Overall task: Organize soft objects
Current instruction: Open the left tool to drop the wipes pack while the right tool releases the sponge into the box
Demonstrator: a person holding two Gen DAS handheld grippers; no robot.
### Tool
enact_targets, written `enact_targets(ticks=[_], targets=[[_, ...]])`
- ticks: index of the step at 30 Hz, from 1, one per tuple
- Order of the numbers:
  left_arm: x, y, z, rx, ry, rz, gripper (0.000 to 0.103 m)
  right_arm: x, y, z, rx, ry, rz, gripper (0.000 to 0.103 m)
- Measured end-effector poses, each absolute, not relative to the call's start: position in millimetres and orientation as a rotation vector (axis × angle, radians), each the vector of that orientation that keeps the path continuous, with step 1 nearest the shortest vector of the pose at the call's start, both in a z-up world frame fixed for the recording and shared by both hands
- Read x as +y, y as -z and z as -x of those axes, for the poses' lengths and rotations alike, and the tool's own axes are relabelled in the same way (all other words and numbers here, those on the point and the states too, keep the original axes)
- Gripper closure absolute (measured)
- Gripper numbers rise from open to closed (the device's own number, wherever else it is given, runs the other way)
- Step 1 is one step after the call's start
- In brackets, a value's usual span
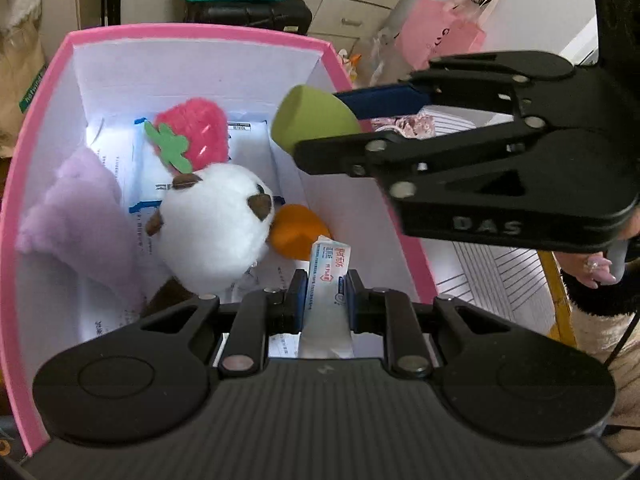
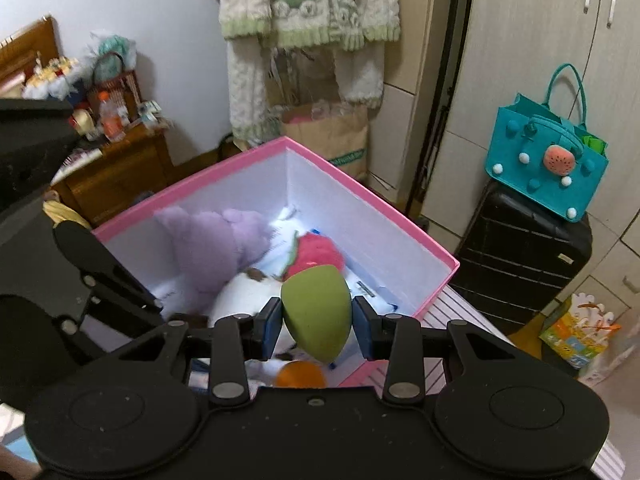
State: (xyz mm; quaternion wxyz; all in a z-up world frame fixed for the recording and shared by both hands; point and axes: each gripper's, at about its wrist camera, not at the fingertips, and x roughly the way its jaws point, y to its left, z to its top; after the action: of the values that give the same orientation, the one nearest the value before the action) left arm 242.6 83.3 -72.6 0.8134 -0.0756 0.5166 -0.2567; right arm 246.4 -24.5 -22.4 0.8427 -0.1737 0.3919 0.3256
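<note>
Fingers: L pair clamped on tube; R pair part-open, gripping green sponge, long axis downward, both over pink box.

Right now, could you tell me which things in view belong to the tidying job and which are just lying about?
Job:
pink box
green sponge, in right gripper
white tube, in left gripper
white plush, strawberry plush, purple plush, orange sponge, all inside

Lying about:
teal bag
black suitcase
</note>
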Motion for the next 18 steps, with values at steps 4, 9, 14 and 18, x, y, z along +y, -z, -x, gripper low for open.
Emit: enact_targets(ticks=[4, 9, 14, 18], targets=[[81.4, 81.2, -250.9, 1.098, 0.507, 0.165, 0.076, -20.8, 30.0, -256.5, 0.828, -0.65, 0.381, 0.056], [82.0, 68.2, -242.1, 1.017, 0.493, 0.113, 0.065, -29.7, 26.0, -253.6, 0.823, -0.648, 0.333, 0.055], [82.4, 46.8, -216.6, 0.914, 0.47, 0.011, 0.061, -42.8, 12.9, -236.3, 0.809, -0.667, 0.286, 0.055], [82.5, 36.6, -199.7, 0.921, 0.491, 0.002, 0.055, -52.9, 2.6, -216.4, 0.8, -0.679, 0.257, 0.055]])
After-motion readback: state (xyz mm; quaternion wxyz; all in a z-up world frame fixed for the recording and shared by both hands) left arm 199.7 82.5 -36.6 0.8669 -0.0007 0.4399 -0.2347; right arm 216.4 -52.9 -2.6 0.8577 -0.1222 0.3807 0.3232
